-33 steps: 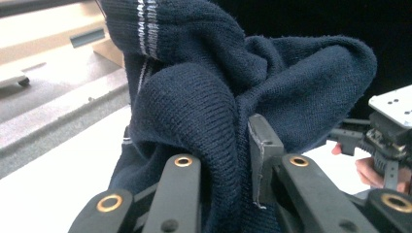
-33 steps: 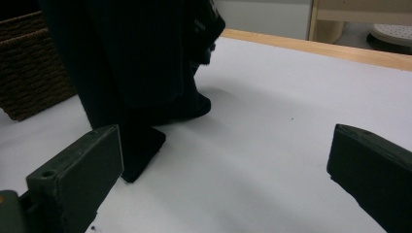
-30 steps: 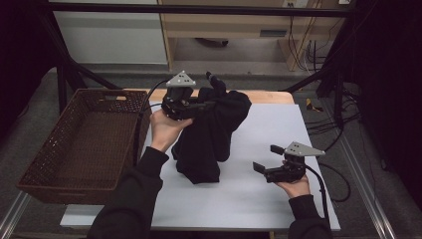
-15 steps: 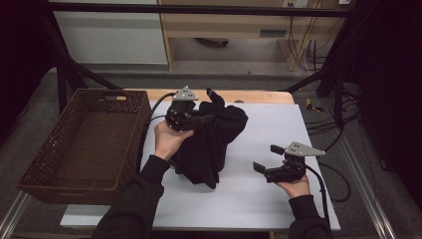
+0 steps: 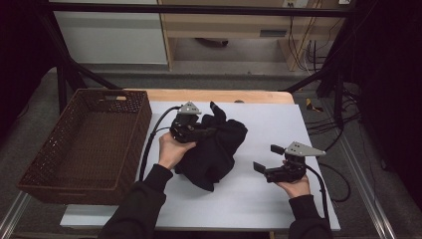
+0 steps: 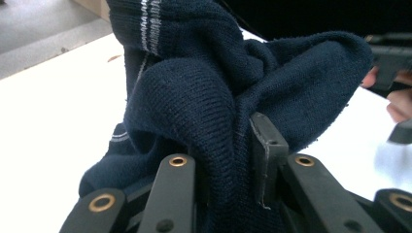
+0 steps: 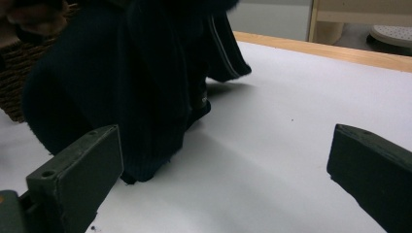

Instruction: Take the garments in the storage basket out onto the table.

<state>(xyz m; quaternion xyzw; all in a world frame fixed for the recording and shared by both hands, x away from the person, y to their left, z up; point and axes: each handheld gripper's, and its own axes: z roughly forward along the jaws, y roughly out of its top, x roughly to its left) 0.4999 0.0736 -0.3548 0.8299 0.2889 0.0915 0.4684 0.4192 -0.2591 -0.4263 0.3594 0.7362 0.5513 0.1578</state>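
Note:
A dark navy knitted sweater (image 5: pixel 214 152) with thin pale stripes lies bunched on the white table (image 5: pixel 259 199). My left gripper (image 5: pixel 201 132) is shut on a fold of the sweater (image 6: pixel 194 97), whose knit fills the gap between its jaws. The rest of the garment slumps onto the table below and right of it. My right gripper (image 5: pixel 268 158) rests open low over the table to the right of the sweater (image 7: pixel 126 92), nothing between its jaws, about a hand's width from the cloth.
A brown wicker basket (image 5: pixel 30 174) stands at the table's left edge, its wall close to my left forearm. A wooden strip (image 5: pixel 249 95) runs along the far edge. Cables (image 5: pixel 343 119) hang off to the right.
My left gripper has come down and toward the person with the sweater, which hung tall a second ago and now slumps in a heap. The right gripper has stayed put.

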